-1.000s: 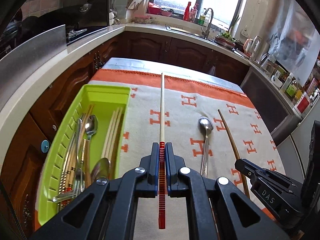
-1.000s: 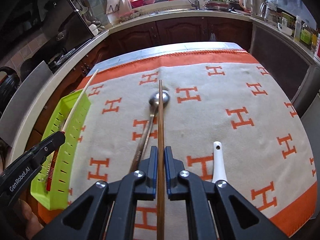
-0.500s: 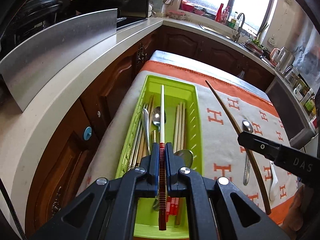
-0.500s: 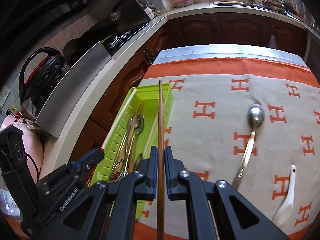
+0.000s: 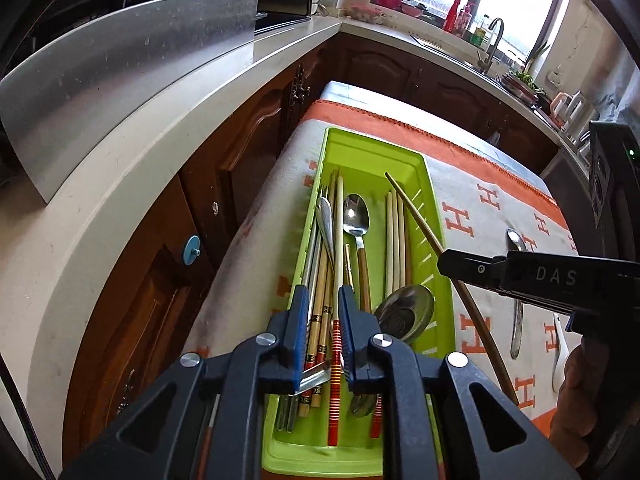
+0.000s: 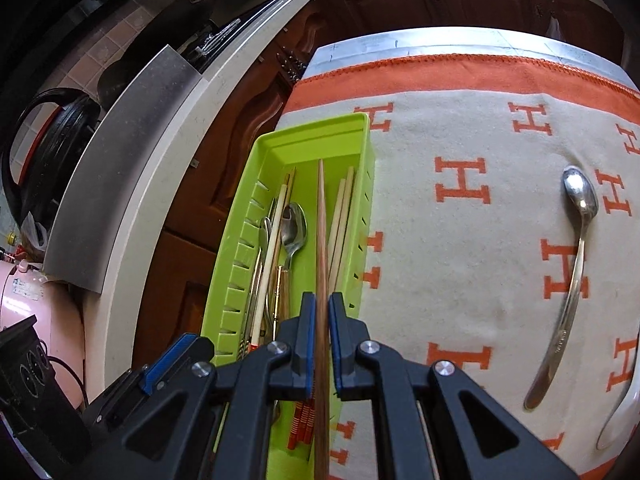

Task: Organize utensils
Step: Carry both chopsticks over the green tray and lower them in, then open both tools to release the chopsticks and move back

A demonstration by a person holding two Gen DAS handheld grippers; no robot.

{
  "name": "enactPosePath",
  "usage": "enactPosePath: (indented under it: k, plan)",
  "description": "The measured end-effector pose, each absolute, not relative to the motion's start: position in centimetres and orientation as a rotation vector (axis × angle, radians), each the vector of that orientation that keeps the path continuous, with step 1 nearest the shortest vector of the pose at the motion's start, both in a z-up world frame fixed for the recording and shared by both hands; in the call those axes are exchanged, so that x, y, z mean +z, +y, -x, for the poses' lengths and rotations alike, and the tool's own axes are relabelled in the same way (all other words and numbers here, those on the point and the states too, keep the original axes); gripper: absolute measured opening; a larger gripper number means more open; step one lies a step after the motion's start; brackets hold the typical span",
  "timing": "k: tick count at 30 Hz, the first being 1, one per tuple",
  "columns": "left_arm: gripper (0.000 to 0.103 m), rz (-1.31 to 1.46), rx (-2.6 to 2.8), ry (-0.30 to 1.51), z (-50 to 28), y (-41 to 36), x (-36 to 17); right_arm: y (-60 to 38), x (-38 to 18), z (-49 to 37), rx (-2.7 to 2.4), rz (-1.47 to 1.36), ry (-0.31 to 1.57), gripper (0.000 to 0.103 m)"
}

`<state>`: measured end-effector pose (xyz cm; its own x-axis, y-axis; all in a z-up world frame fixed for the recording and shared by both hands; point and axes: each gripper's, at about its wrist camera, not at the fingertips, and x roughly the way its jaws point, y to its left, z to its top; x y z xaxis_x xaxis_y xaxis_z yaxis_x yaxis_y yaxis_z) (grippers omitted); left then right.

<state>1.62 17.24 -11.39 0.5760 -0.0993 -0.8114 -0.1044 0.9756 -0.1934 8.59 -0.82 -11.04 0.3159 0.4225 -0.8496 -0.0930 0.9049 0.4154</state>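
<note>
A: What do my grippers have?

B: My right gripper (image 6: 319,322) pinches a brown stick (image 6: 320,216) that points ahead over the tray (image 6: 360,120). My left gripper (image 5: 323,312) is open a bit, with the striped stick (image 5: 335,344) lying loose between its fingers, down in the tray.

A: How does the stick feel?

B: I think light, stiff and slippery, so hold near the thick end.

A: Anything only one view shows?

B: The right view shows the whole spoon (image 6: 572,260) on the cloth (image 6: 460,240), off to my right.

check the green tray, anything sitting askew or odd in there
The brown chopstick in the right hand-held gripper crosses the green tray slantwise over its right wall, while the utensils inside lie lengthwise.
</note>
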Motion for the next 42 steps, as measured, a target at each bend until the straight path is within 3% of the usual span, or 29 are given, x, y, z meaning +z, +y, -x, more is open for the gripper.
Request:
enactPosePath:
  k: [32,36,42]
  plan:
    - [0.02,0.173,-0.015,0.941,-0.8,14.1,-9.2,-1.9,-10.1,-6.7,0.347,-0.257,1.184,0.007]
    - [0.024,0.145,-0.041,0.941,-0.5,12.4,-8.8,-3.5,-10.0,-6.0,0.327,-0.265,1.171,0.007]
    - [0.043,0.096,-0.08,0.935,0.1,9.3,-8.1,-6.8,-10.2,-5.0,0.285,-0.292,1.153,0.007]
